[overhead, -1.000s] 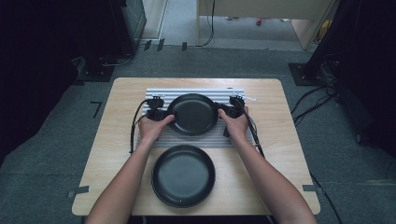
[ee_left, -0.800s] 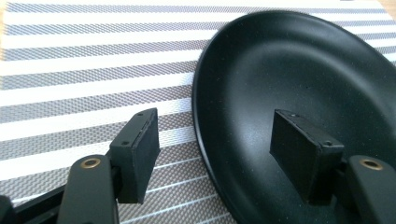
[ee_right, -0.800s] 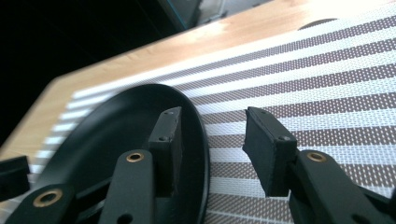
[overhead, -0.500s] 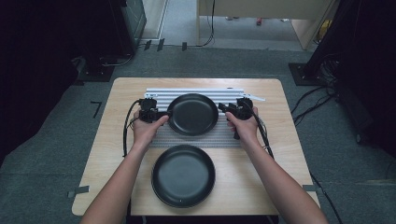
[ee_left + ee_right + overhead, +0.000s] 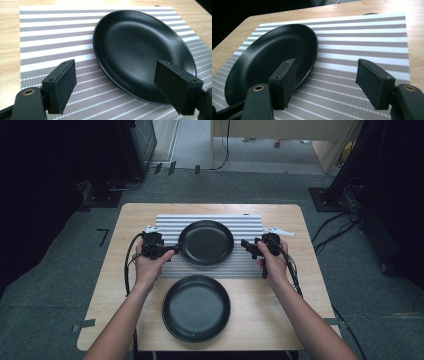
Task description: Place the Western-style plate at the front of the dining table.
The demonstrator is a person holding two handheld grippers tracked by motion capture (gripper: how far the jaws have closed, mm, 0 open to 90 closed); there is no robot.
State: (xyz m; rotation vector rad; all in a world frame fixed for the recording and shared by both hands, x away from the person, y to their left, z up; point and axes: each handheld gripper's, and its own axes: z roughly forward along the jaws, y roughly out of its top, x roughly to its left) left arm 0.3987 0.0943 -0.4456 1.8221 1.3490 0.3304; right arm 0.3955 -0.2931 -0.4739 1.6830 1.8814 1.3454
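The black plate (image 5: 206, 242) lies flat on the striped placemat (image 5: 250, 265), just above the middle of the high view. My left gripper (image 5: 172, 251) sits at its left rim, jaws wide; they have just been opening, and nothing is pressed between them. In the left gripper view the plate (image 5: 142, 50) fills the upper right, its near edge running between my pads (image 5: 63, 85) without touching them. My right gripper (image 5: 247, 246) hovers just off the plate's right rim, jaws also wide and just opened, holding nothing. A second black plate (image 5: 196, 307) rests on the bare wooden table (image 5: 310, 320), lower centre, apart from the mat's plate
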